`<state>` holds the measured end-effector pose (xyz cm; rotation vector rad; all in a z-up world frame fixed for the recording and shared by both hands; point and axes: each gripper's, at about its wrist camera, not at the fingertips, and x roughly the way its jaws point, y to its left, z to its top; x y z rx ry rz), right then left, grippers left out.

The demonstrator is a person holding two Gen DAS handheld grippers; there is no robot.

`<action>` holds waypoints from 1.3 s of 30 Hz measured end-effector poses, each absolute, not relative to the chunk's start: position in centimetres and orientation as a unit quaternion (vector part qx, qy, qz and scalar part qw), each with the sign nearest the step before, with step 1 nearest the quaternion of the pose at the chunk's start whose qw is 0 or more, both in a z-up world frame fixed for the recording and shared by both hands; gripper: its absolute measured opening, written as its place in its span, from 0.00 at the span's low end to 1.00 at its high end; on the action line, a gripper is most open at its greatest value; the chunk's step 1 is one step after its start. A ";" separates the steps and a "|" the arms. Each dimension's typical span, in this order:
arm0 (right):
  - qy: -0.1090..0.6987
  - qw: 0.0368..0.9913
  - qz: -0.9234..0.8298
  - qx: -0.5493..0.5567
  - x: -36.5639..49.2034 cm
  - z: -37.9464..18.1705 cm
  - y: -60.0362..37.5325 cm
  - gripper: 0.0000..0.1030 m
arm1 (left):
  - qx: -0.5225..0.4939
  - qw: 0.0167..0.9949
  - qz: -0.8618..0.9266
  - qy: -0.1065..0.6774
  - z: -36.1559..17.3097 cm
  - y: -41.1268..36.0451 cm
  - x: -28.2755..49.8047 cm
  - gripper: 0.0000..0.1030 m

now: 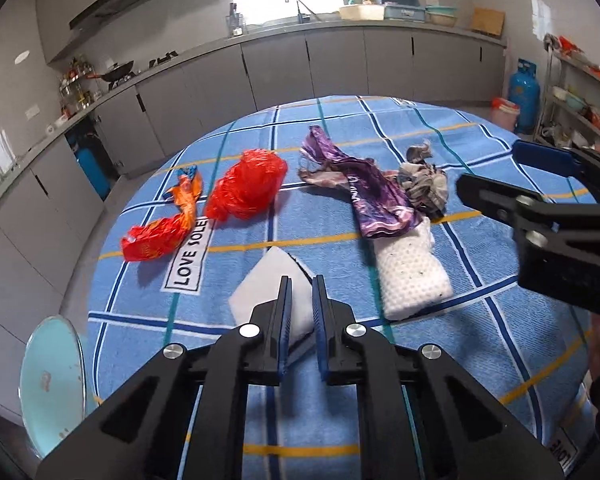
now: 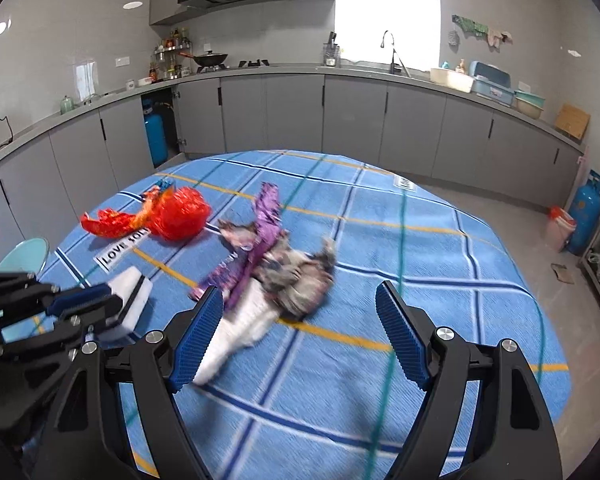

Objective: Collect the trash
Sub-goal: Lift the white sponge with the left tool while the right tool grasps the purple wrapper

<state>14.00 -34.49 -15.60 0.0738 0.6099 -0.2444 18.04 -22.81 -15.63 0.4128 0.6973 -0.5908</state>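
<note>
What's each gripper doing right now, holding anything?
Left gripper: jaws closed on the white sponge.
Right gripper: jaws open, holding nothing, above the white dotted cloth.

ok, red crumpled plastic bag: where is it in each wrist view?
Left wrist: red crumpled bag sits upper left of centre, beyond the left gripper.
Right wrist: red crumpled bag sits left of centre, far side.
Shared landmark: LOVE SOLEIL label, just in front of it.
</note>
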 end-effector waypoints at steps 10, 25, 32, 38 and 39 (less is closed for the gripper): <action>0.311 0.942 -0.115 0.040 14.6 -16.6 -33.5 0.76 | 0.180 0.901 -0.233 0.319 -14.7 -17.9 18.8 0.35; 0.309 0.942 -0.120 0.039 14.0 -16.7 -33.5 0.76 | 0.145 0.914 -0.222 0.308 -13.4 -17.3 18.0 0.64; 0.317 0.937 -0.142 0.024 13.8 -17.2 -33.9 0.76 | 0.172 0.903 -0.222 0.324 -15.5 -19.5 18.2 0.57; 0.316 0.938 -0.137 0.029 14.0 -17.1 -33.8 0.76 | 0.173 0.895 -0.230 0.341 -15.9 -19.2 18.8 0.25; 0.316 0.939 -0.134 0.028 14.2 -17.0 -33.6 0.76 | 0.173 0.897 -0.227 0.338 -15.9 -19.1 18.8 0.25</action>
